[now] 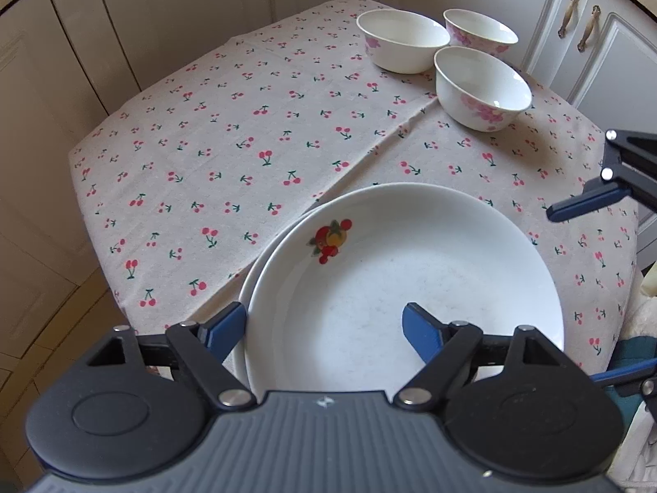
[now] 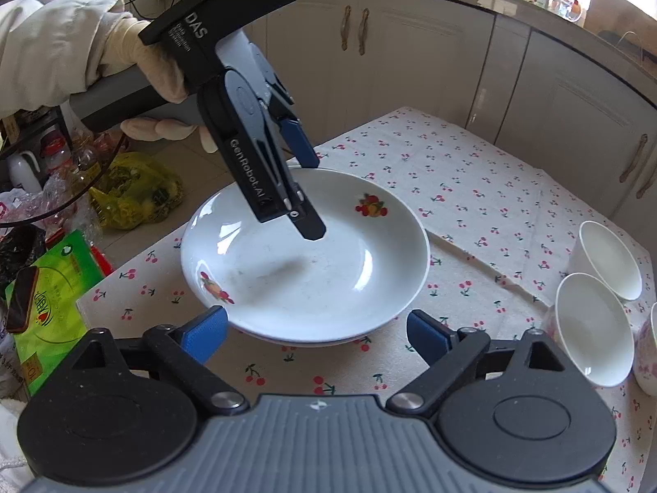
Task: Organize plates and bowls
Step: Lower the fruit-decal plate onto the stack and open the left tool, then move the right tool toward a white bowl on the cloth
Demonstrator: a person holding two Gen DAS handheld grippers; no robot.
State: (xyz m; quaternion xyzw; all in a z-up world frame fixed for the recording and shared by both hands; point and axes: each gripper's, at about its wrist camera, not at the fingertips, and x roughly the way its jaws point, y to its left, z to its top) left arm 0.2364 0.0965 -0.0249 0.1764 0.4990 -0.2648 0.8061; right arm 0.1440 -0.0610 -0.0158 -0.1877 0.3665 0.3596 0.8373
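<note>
"Where were the plates?"

"A white plate [image 2: 304,271] with little fruit pictures sat on top of another plate [image 2: 304,339]. Both were on the cherry tablecloth [image 1: 230,139]."

"And the bowls?"

"Three white bowls with pink flowers stood close together near the far corner: one bowl [image 1: 402,41], a second bowl [image 1: 480,31] and a third bowl [image 1: 482,88]."

"What did the left gripper [image 1: 324,320] do?"

"A gloved hand [image 2: 143,57] held it over the top plate. One finger was outside the rim and one was over the inside. They were apart and squeezed nothing."

"And the right gripper [image 2: 316,330]?"

"Its blue fingers [image 2: 205,330] were wide apart beside the plates' edge. Nothing was held."
</note>
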